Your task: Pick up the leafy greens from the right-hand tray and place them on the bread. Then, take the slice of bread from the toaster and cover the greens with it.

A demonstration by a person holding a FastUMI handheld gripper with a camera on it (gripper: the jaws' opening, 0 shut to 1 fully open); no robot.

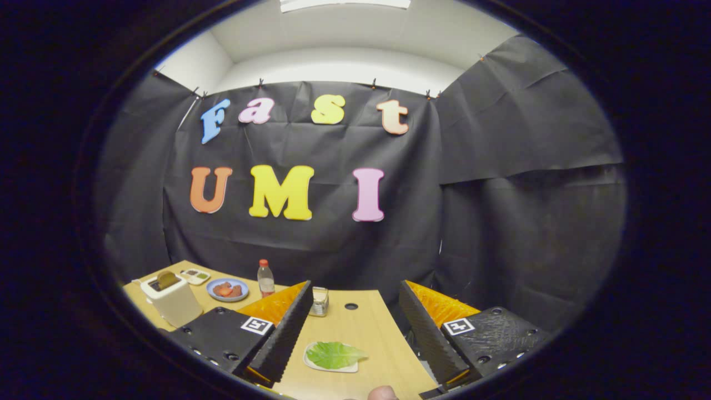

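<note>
Fingertip of a person (382,393) shows at the near edge of the counter (377,328), closest to the camera, between the two fingers of the gripper (352,355). Those fingers are spread wide apart and released, grasping nothing; each carries a ridged inner face and a small square marker on its housing.

Between the fingers, on the bare wooden counter, lies a small white tray (311,362) holding the leafy greens (335,354). One broad green leaf covers most of the tray and overhangs its right-hand rim. Neither finger touches the tray or the leaf; the left finger (283,339) stands just beside the tray's left end, the right finger (427,333) is well apart from it.

Beyond the fingers, near the left fingertip, sits a small clear container (319,301), contents not discernible. A dark round hole (351,306) in the counter lies just to its right.

Farther left, a cream toaster (171,300) stands upright with a slice of bread (166,279) protruding from its slot. Behind it is a small white tray (195,275) with indistinct items. To the right of that, a blue plate (228,290) carries reddish-brown food pieces. A clear bottle with a red cap (265,278) stands upright just beside the plate.
</note>
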